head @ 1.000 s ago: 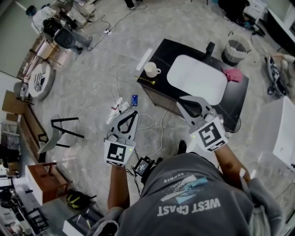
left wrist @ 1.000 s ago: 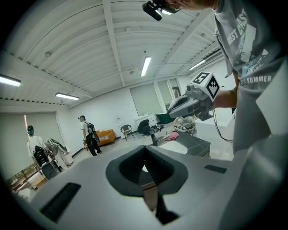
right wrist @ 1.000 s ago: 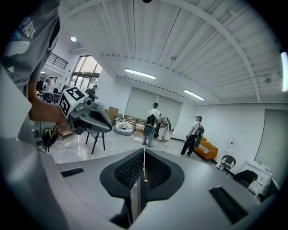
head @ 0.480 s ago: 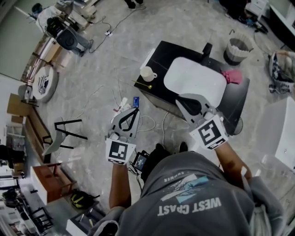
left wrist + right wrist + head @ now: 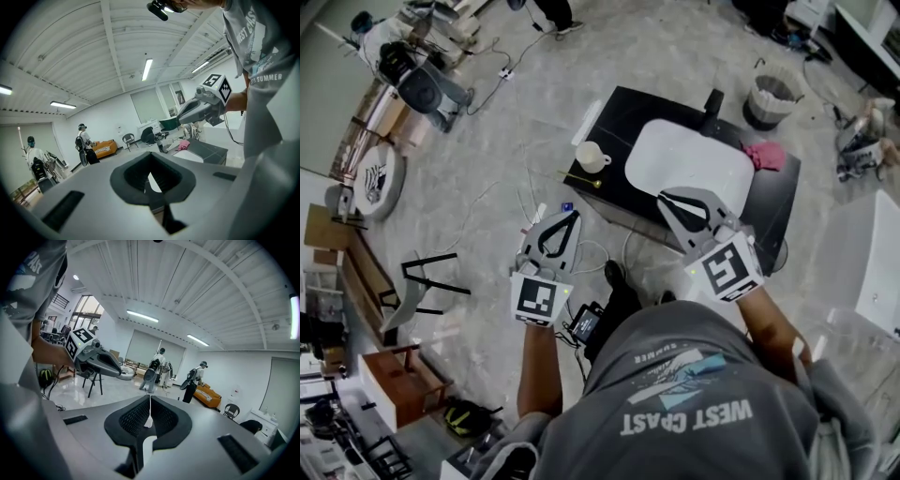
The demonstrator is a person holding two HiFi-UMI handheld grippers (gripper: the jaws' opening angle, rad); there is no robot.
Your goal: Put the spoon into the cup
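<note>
- Nothing's been picked up yet: the spoon (image 5: 581,179) is seen lying on the black table (image 5: 623,108), just beside the cup (image 5: 592,156).
- The left gripper (image 5: 572,216) and right gripper (image 5: 666,195) are both kept closed and empty, well apart from the spoon.

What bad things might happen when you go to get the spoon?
The spoon lies right at the edge of the table, so a clumsy grab might push it off. The cup stands close beside it and might get knocked over. On the floor, cables lie near the person's feet, so tripping is possible.
</note>
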